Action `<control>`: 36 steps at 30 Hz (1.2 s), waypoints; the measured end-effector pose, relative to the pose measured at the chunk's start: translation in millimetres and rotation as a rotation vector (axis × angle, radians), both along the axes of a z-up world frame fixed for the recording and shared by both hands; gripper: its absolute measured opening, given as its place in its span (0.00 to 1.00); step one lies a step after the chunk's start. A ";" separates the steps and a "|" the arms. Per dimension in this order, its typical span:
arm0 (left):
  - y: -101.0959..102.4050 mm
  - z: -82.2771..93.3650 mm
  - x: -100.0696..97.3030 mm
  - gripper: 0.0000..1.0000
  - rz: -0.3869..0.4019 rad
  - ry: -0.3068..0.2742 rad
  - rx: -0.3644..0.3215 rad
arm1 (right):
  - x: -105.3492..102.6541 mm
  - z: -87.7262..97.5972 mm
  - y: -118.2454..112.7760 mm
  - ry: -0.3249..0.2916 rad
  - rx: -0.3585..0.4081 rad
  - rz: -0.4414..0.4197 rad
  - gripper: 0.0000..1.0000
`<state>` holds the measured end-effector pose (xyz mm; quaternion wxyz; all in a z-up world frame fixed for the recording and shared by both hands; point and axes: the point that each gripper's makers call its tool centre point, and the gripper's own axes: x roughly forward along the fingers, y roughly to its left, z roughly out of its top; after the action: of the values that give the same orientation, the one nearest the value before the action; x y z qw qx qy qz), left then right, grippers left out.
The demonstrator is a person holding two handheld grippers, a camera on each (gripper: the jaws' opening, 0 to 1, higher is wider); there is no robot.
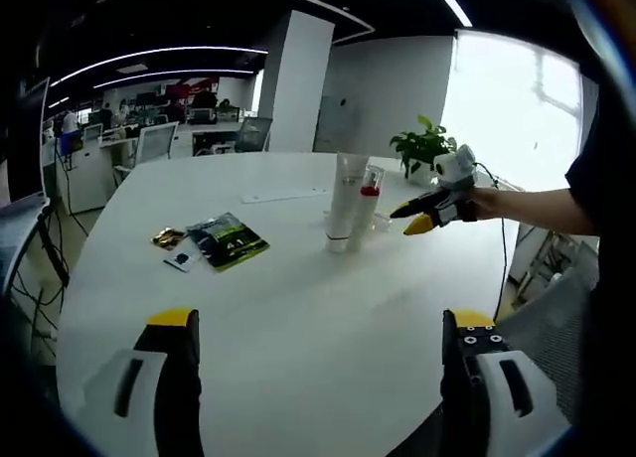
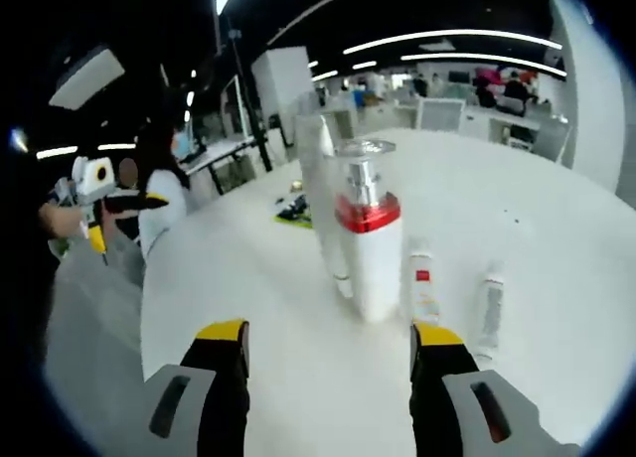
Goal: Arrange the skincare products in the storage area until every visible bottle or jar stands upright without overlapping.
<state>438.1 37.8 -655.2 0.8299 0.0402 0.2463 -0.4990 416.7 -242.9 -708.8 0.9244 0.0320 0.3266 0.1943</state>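
A white pump bottle with a red band stands upright on the white round table. A tall white tube stands right behind it. Two small white tubes, one and another, lie flat beside the bottle. My right gripper is open just short of the pump bottle, with nothing between its jaws. In the left gripper view the same tube and bottle stand mid-table, and the right gripper reaches in beside them. My left gripper hangs open over the near table edge.
A green-black packet, a gold sachet and a small blue sachet lie left of the bottles. A potted plant stands at the far edge. Office desks and chairs fill the background. A person's arm holds the right gripper.
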 end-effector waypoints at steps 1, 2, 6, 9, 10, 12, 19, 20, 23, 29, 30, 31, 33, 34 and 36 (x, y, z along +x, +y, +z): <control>2.6 -0.4 0.7 0.95 0.010 0.003 0.000 | -2.6 0.2 0.7 0.002 -0.001 -0.006 0.62; 4.0 -0.3 1.0 0.95 0.015 0.007 -0.004 | -5.4 0.6 1.3 0.004 0.004 -0.015 0.62; 9.8 0.8 2.5 0.95 0.036 0.016 -0.012 | -17.3 4.0 5.6 0.008 0.026 -0.050 0.67; 13.9 1.7 4.9 0.95 0.048 0.018 -0.017 | -28.4 6.5 11.6 0.019 0.041 -0.069 0.71; 14.9 1.6 5.7 0.95 0.050 0.018 -0.018 | -31.5 7.3 13.4 0.019 0.039 -0.070 0.72; 16.0 2.4 5.8 0.94 0.053 0.017 -0.019 | -38.8 7.6 18.1 0.033 0.046 -0.072 0.75; 18.4 4.4 1.0 0.94 0.045 0.007 -0.020 | -64.3 10.8 32.0 0.065 0.036 -0.066 0.83; 19.0 4.6 -0.2 0.94 0.043 0.005 -0.019 | -67.6 12.8 33.3 0.060 0.034 -0.070 0.84; 20.7 3.9 -2.3 0.94 0.039 0.000 -0.016 | -75.2 15.7 36.7 0.055 0.035 -0.091 0.86; 23.7 2.2 -9.0 0.94 0.027 -0.015 0.001 | -92.4 18.4 49.0 0.056 0.033 -0.116 0.93; 24.2 2.0 -10.0 0.93 0.024 -0.019 0.005 | -94.5 18.7 51.0 0.055 0.033 -0.116 0.93; 25.3 1.4 -11.1 0.93 0.019 -0.026 0.012 | -98.1 18.2 53.0 0.059 0.031 -0.116 0.93; 27.0 0.1 -12.4 0.93 0.012 -0.037 0.023 | -103.4 17.0 51.8 0.068 0.040 -0.136 0.94; 27.7 -0.4 -13.1 0.93 0.009 -0.041 0.027 | -104.7 17.7 51.4 0.067 0.050 -0.150 0.95; 29.4 -0.2 -15.6 0.93 0.005 -0.048 0.031 | -107.4 21.0 49.2 0.049 0.069 -0.194 0.96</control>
<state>422.5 67.1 -655.4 0.8360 0.0645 0.2341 -0.4920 309.3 -193.7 -687.9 0.9290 0.0998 0.3377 0.1143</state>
